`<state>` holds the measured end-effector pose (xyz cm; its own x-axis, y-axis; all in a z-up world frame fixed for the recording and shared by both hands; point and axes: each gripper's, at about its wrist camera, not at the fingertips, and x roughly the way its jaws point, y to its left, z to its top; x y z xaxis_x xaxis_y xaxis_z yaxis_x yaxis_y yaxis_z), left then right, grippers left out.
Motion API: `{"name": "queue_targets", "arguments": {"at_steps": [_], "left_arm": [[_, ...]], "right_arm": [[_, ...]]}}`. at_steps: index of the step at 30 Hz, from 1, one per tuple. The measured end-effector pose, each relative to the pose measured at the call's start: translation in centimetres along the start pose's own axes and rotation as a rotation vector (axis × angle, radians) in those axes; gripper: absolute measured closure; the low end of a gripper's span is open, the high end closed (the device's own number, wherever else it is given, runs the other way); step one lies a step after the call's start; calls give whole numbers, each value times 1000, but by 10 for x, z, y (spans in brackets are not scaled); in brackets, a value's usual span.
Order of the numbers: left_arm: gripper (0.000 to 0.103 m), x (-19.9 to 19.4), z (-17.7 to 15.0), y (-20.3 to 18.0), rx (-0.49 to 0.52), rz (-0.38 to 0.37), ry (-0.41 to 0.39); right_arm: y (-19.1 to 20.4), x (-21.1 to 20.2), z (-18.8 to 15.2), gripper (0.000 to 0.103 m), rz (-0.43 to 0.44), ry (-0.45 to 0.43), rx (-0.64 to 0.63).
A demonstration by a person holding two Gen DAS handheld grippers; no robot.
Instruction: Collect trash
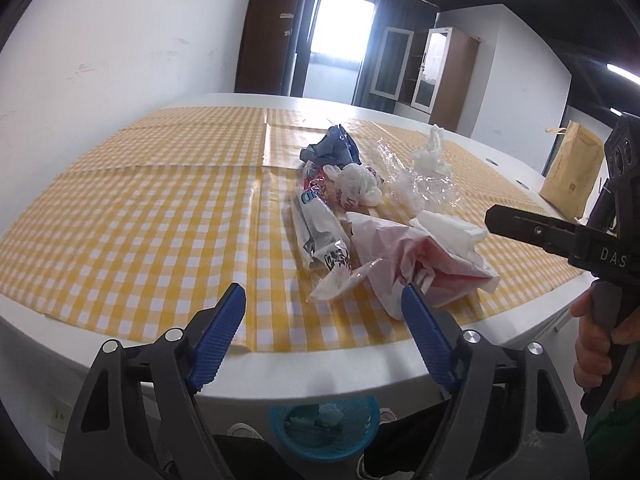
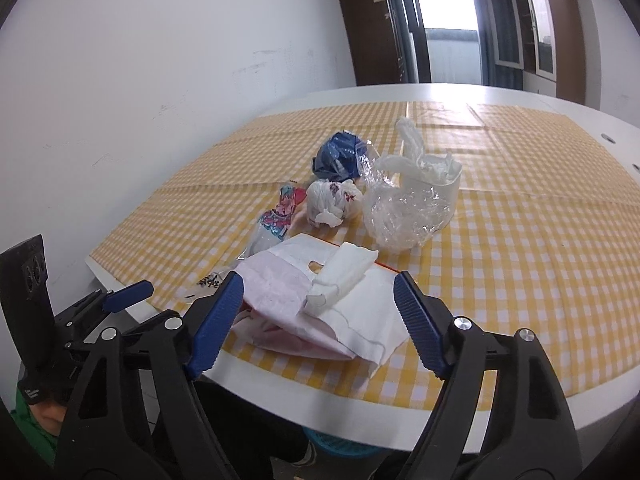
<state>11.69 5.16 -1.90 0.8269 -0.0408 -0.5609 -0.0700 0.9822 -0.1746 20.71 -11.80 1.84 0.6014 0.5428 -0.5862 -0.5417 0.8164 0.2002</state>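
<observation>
A heap of trash lies on the yellow checked tablecloth [image 1: 160, 208]: a pink-white plastic bag [image 1: 400, 256] with a white tissue [image 1: 448, 232] on it, a printed wrapper [image 1: 316, 224], a crumpled white bag [image 1: 352, 184], a blue wrapper [image 1: 332, 148] and clear plastic film [image 1: 420, 184]. My left gripper [image 1: 324, 300] hovers open over the table's front edge, its right pad just before the pink bag. My right gripper [image 2: 320, 292] is open too, with the pink bag [image 2: 280, 292] and tissue [image 2: 344, 276] lying in front, between its fingers' lines but untouched. Each gripper also shows in the other's view: the right gripper [image 1: 496, 218], the left gripper [image 2: 136, 292].
A blue mesh basket [image 1: 324, 424] with some scraps in it stands on the floor under the table's front edge, beside a person's shoes. A brown paper bag [image 1: 572, 176] stands at the table's right. A white wall runs along the left, and cabinets and a doorway are at the back.
</observation>
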Motion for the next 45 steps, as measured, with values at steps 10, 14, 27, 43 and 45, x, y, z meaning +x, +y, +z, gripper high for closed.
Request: {"name": "queue_targets", "arguments": {"at_steps": [10, 14, 27, 43, 45], "left_arm": [[75, 25, 9, 6, -26, -22, 36], [90, 20, 6, 9, -37, -28, 21], [91, -53, -1, 10, -62, -59, -104], [97, -140, -13, -12, -42, -182, -193], [97, -153, -15, -15, -46, -212, -196]], "right_arm": [[-3, 27, 0, 87, -11, 73, 22], [-3, 21, -5, 100, -16, 52, 17], [8, -50, -18, 101, -7, -124, 2], [32, -126, -66, 101, 30, -191, -53], [34, -135, -72, 101, 36, -193, -60]]}}
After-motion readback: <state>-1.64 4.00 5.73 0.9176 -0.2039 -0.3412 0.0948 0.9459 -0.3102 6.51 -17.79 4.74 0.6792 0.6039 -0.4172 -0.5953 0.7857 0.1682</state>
